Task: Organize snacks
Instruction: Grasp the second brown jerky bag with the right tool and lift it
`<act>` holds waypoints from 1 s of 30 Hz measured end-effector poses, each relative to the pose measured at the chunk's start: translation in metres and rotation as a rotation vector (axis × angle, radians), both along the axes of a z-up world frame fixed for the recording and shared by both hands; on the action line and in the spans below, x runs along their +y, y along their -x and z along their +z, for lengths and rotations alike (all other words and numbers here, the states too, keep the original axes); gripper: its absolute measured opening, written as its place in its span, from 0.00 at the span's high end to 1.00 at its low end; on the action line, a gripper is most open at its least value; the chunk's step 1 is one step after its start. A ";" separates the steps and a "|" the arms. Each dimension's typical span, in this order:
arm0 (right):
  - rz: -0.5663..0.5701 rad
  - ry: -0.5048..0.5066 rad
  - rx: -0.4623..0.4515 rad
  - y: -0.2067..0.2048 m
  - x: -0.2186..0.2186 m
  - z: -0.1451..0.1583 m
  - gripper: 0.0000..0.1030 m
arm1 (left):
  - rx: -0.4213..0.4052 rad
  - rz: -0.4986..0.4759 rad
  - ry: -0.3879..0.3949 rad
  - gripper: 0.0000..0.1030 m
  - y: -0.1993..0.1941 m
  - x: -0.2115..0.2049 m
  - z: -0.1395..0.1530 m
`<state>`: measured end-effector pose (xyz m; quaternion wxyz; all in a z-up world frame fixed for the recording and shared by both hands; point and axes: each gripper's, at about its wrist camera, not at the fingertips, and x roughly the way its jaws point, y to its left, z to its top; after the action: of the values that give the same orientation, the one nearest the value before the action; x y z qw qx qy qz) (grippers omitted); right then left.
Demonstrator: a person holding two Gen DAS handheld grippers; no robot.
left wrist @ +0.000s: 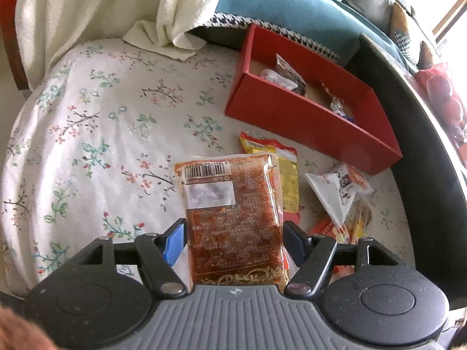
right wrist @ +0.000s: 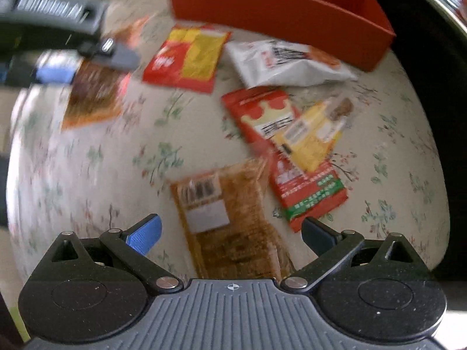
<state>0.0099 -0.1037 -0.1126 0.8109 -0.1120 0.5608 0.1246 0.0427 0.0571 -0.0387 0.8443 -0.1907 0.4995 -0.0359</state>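
My left gripper (left wrist: 233, 239) is shut on a brown snack packet (left wrist: 233, 204) with a barcode, held above the flowered tablecloth (left wrist: 102, 134). The same gripper (right wrist: 87, 58) and its packet (right wrist: 93, 96) show blurred at the upper left of the right wrist view. My right gripper (right wrist: 230, 233) is open, its fingers on either side of a second brown packet (right wrist: 227, 221) lying on the cloth. A red open box (left wrist: 294, 116) holds several wrapped snacks; it also shows in the right wrist view (right wrist: 277, 8).
Loose packets lie near the box: a red-yellow one (right wrist: 189, 58), a white one (right wrist: 286, 61), a red crown-printed one (right wrist: 292, 157) under a yellow one (right wrist: 315, 134). A dark table rim (left wrist: 423, 175) runs along the right. Towels and cushions lie behind.
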 end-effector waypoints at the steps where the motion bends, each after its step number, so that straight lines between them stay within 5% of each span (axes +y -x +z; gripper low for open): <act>1: 0.004 0.016 0.012 -0.002 0.000 -0.005 0.00 | -0.003 -0.006 -0.002 0.40 0.000 -0.002 0.001; 17: -0.022 -0.032 0.026 0.000 -0.008 -0.022 0.00 | 0.012 -0.040 -0.071 0.39 0.000 -0.013 -0.008; 30: -0.025 -0.098 -0.014 0.010 -0.008 0.005 0.35 | 0.010 -0.058 -0.065 0.39 0.000 -0.016 -0.006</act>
<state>0.0003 -0.1119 -0.1074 0.8207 -0.0661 0.5497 0.1408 0.0429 0.0406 -0.0450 0.8461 -0.1491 0.5099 -0.0432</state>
